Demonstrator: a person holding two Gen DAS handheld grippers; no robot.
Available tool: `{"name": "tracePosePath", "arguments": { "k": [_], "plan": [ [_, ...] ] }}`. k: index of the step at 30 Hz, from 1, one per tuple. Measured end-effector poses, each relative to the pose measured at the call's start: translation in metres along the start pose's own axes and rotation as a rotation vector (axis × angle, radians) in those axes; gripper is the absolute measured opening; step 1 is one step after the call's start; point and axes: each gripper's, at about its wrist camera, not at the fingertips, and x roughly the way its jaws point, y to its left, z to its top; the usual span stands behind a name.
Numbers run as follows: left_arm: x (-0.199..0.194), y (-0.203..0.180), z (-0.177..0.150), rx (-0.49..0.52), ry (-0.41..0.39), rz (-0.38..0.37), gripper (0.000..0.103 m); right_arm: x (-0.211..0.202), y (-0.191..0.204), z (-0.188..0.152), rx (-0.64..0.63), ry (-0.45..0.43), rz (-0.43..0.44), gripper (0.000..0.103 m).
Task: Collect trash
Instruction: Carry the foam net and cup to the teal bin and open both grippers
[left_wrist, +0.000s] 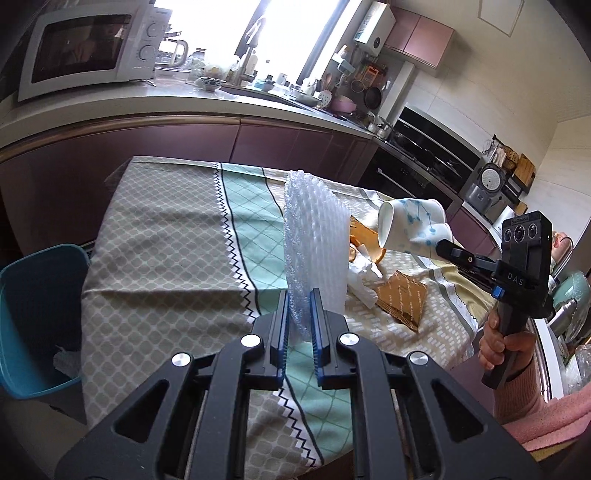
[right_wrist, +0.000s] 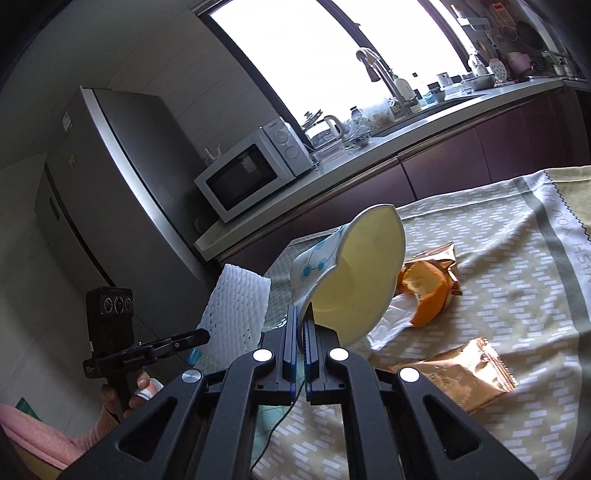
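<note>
left tongs (left_wrist: 300, 312) clamped on foam net (left_wrist: 314, 251); right tongs (right_wrist: 303, 325) pinching paper cup (right_wrist: 351, 273)

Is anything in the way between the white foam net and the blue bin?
Nothing visible blocks it. The left gripper holds the foam net up above the tablecloth, and the blue bin sits open beside the table's left edge. The paper cup, orange peel and wrappers lie on the other side.

Bare cloth (left_wrist: 166, 258) left — litter (left_wrist: 402, 299) right
</note>
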Motion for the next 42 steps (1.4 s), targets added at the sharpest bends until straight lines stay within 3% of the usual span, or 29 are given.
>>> {"name": "tracePosePath", "arguments": {
  "k": [17,26,42],
  "plan": [
    [-0.094,0.083,-0.009,-0.147,-0.142,0.156,0.011,0.094,0.085,0.003,-0.142,0.173,0.184,0.002],
    [-0.132,0.131,-0.021,-0.225,-0.177,0.252,0.011,0.147,0.131,0.003,-0.213,0.252,0.249,0.002],
    [-0.142,0.192,-0.037,-0.333,-0.172,0.324,0.011,0.215,0.189,-0.011,-0.298,0.387,0.301,0.002]
  ]
}}
